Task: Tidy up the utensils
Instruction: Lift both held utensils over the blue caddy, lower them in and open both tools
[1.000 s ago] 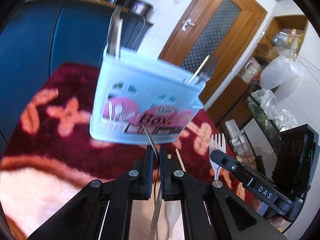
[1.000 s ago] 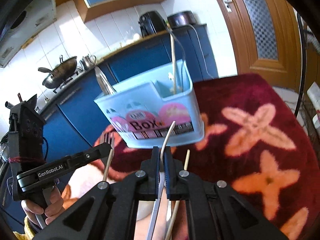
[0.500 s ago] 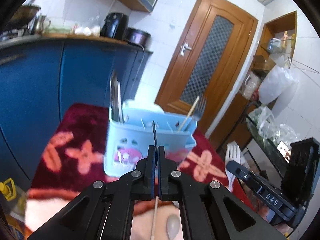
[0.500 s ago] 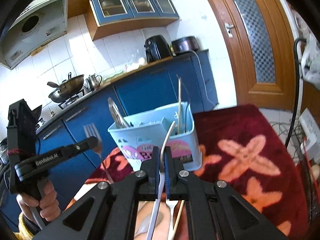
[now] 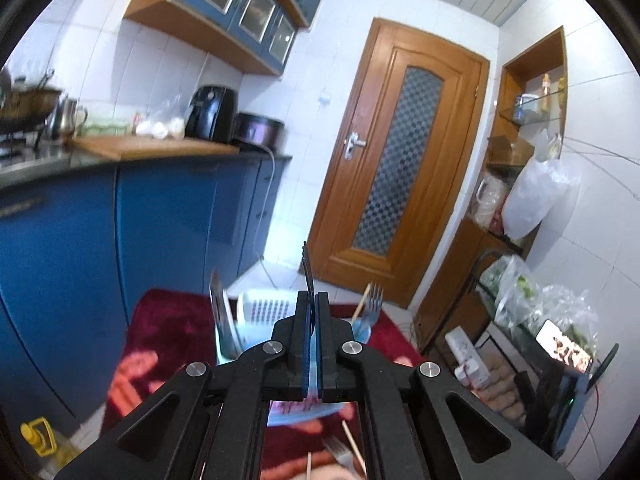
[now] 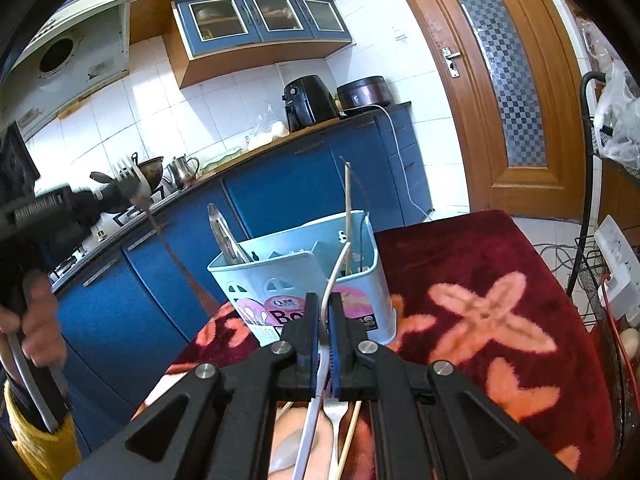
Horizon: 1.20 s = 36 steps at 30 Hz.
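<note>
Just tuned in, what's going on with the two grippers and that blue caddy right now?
Both grippers are shut on utensils, raised above the table. The left gripper clamps a fork, its tines pointing up. The right gripper pinches a spoon by its handle. The light blue utensil caddy stands on the red floral cloth, already holding tongs and a chopstick. Neither held utensil is in it yet.

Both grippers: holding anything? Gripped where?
Left gripper is shut on a fork, pinched just below the tines. Right gripper is shut on a white spoon, gripped mid-handle.
</note>
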### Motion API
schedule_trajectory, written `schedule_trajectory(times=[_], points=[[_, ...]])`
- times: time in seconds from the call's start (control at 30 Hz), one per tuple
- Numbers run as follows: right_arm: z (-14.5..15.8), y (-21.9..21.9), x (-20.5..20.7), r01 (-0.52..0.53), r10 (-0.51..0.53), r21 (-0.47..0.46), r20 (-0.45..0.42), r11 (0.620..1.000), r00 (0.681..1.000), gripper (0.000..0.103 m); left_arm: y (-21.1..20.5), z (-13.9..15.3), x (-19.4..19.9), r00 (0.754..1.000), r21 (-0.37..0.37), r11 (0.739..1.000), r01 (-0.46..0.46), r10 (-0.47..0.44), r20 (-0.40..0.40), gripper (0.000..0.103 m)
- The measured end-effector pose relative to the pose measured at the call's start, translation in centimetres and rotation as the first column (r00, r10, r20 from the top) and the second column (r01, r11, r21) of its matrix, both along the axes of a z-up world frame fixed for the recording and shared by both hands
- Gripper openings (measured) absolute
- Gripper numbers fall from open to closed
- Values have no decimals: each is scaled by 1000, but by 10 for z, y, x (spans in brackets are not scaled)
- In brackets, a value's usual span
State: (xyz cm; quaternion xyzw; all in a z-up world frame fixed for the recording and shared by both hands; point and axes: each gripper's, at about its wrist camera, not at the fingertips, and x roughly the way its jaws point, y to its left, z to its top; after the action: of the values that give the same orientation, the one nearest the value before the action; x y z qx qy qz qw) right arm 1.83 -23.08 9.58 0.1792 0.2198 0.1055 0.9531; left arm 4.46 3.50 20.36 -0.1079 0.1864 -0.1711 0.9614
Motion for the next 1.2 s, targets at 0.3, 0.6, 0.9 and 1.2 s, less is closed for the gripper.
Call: schedule_trajectory(times=[0.3, 0.6, 0.9, 1.2], points=[[-1, -5, -1, 21, -21, -21, 10, 1000, 1000, 6, 0, 31, 17, 996, 21, 999, -28, 26, 81, 1], [16, -10, 11, 56, -51, -82, 65, 995, 997, 6, 1, 0, 56, 998, 0, 998, -64, 64, 27, 1], [37, -3, 34, 106, -80, -156, 162, 982, 984, 6, 3, -42, 80, 997, -26, 997, -67, 66, -51, 1], [51, 9, 79, 229, -170, -184, 289, 956, 942, 6, 4, -81, 91, 993, -19, 998, -57, 55, -107, 1]])
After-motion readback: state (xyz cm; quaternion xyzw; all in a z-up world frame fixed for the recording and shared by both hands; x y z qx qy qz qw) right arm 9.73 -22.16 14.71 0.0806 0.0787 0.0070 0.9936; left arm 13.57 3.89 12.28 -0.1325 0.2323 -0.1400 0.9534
